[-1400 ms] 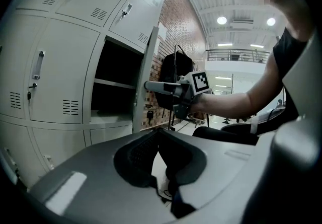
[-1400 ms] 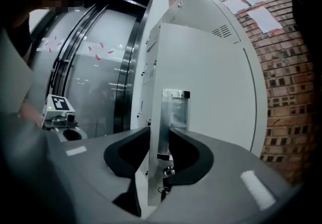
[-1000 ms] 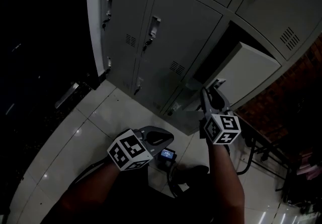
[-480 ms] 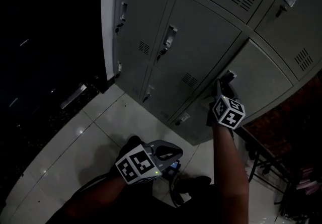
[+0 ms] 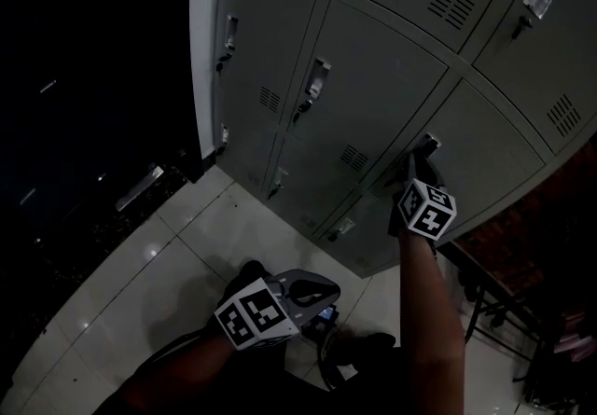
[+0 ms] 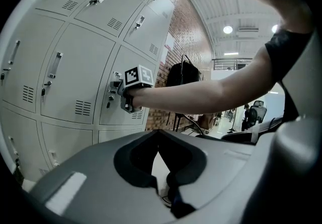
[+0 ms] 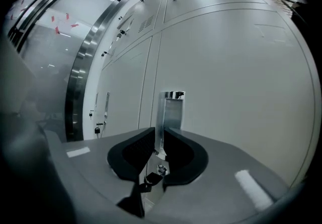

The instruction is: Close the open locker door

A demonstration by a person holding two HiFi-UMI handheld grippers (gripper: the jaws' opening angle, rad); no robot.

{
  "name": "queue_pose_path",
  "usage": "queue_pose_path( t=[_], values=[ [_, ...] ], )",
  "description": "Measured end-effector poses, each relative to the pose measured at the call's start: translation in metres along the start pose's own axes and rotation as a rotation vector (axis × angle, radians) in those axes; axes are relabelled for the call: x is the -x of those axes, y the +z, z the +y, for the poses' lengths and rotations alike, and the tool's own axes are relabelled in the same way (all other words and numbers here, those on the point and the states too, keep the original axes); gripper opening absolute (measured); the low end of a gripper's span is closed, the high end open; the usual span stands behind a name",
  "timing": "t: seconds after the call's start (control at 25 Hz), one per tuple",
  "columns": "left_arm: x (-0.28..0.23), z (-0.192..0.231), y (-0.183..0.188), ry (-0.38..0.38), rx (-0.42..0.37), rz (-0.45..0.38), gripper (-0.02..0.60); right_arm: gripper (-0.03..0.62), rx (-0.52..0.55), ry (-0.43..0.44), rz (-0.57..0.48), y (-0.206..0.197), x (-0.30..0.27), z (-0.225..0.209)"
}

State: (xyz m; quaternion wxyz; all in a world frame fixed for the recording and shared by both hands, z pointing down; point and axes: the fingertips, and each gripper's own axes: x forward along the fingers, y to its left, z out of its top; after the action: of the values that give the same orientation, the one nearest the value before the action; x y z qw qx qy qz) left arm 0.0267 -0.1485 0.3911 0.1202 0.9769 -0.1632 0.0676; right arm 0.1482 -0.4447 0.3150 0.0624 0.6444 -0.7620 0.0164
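Observation:
The grey locker door (image 5: 485, 157) lies flush with the doors around it. My right gripper (image 5: 416, 161) is at that door's left edge, its jaws closing on the upright metal handle (image 5: 428, 142). In the right gripper view the handle (image 7: 171, 106) stands between the dark pads (image 7: 177, 143) of the right gripper (image 7: 161, 136), which touch it on both sides. My left gripper (image 5: 317, 291) hangs low over the floor, away from the lockers, shut with nothing in it. In the left gripper view the tips of the left gripper (image 6: 158, 135) meet, and the right gripper (image 6: 119, 98) shows at the door.
Neighbouring lockers (image 5: 373, 68) carry handles and small locks (image 5: 315, 77). Pale floor tiles (image 5: 177, 236) run to a dark glazed wall with a metal frame (image 7: 88, 62) at the left. A black metal frame (image 5: 485, 292) and a brick wall (image 5: 569, 180) stand at the right.
The locker door was swung out a second ago and now lies flush. My right gripper went with it toward the lockers. The left gripper sank a little lower.

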Motion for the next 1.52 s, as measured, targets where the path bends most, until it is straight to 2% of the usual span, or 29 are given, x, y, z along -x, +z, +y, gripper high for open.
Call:
queue_pose_path(
  t=[0.12, 0.24, 0.68, 1.08, 1.32, 1.52],
  values=[
    [0.002, 0.002, -0.001, 0.002, -0.001, 0.002, 0.012, 0.058, -0.010, 0.048, -0.016, 0.003, 0.016, 0.009],
    [0.003, 0.004, -0.004, 0.007, 0.009, 0.004, 0.012, 0.058, 0.027, 0.104, -0.033, 0.009, 0.043, 0.018],
    [0.001, 0.003, -0.007, -0.001, -0.003, 0.017, 0.012, 0.017, 0.024, 0.286, -0.024, -0.006, 0.184, 0.033],
    [-0.004, -0.003, -0.007, -0.007, -0.022, 0.034, 0.012, 0.003, -0.089, 0.337, 0.017, -0.046, 0.294, 0.024],
    [-0.008, -0.012, -0.003, -0.025, -0.040, 0.050, 0.012, 0.002, -0.095, 0.344, 0.082, -0.081, 0.327, 0.012],
    [-0.019, -0.022, 0.002, -0.059, -0.062, 0.043, 0.012, 0.002, -0.122, 0.373, 0.076, -0.101, 0.336, 0.011]
  ],
)
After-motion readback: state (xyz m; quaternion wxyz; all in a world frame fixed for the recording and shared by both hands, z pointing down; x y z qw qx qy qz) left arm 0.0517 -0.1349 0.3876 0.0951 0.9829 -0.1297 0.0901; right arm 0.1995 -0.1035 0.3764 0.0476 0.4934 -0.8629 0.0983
